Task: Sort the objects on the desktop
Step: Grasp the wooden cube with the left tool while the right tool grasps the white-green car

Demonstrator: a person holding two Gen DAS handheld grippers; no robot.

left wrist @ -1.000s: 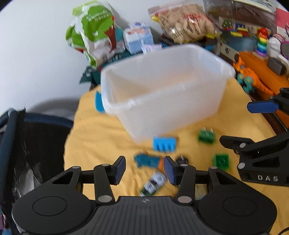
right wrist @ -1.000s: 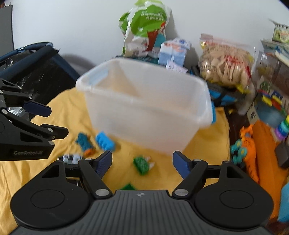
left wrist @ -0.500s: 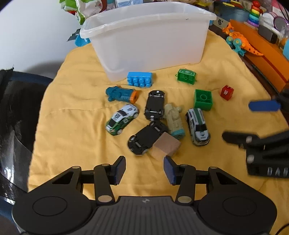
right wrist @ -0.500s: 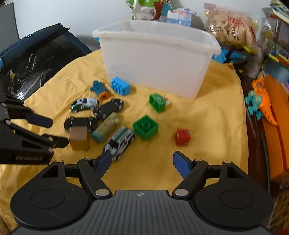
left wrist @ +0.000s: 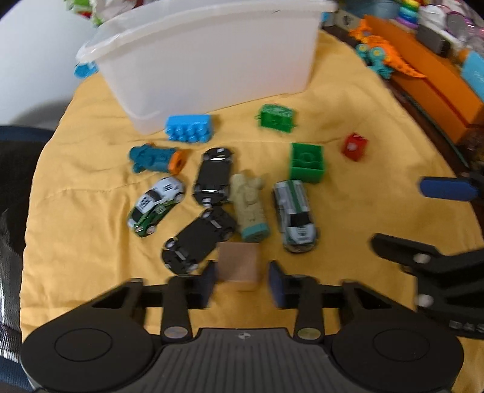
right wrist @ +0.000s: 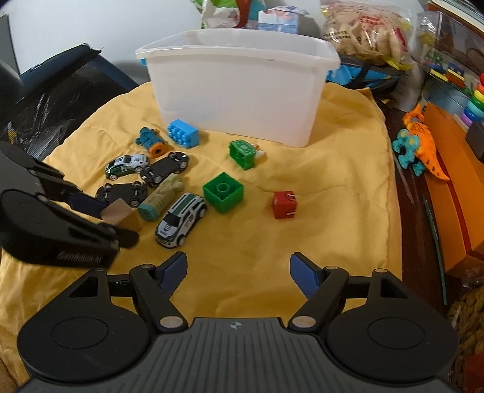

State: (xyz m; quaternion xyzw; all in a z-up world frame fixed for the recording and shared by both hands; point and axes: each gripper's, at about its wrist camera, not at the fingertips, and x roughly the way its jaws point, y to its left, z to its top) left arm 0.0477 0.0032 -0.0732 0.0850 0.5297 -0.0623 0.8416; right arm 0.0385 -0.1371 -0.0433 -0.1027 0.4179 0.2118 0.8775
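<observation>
Toys lie on a yellow cloth (left wrist: 348,217) before a white plastic bin (left wrist: 211,60). My left gripper (left wrist: 242,282) is open, its fingers either side of a brown wooden cube (left wrist: 239,264), which also shows in the right wrist view (right wrist: 119,213). Near it lie two black cars (left wrist: 198,238), a white-green car (left wrist: 155,205), a silver-green car (left wrist: 295,216), a tan figure (left wrist: 249,205), a blue brick (left wrist: 189,128), green bricks (left wrist: 307,161) and a red cube (left wrist: 354,146). My right gripper (right wrist: 237,272) is open and empty above bare cloth.
A teal-orange toy (left wrist: 155,157) lies left of the cars. An orange dinosaur (right wrist: 423,145) and an orange box (right wrist: 453,187) stand at the right. Snack bags (right wrist: 363,27) sit behind the bin. A dark chair (right wrist: 45,102) is at the left.
Both grippers came down toward the cloth. My left gripper moved forward so its open fingers now flank the wooden cube.
</observation>
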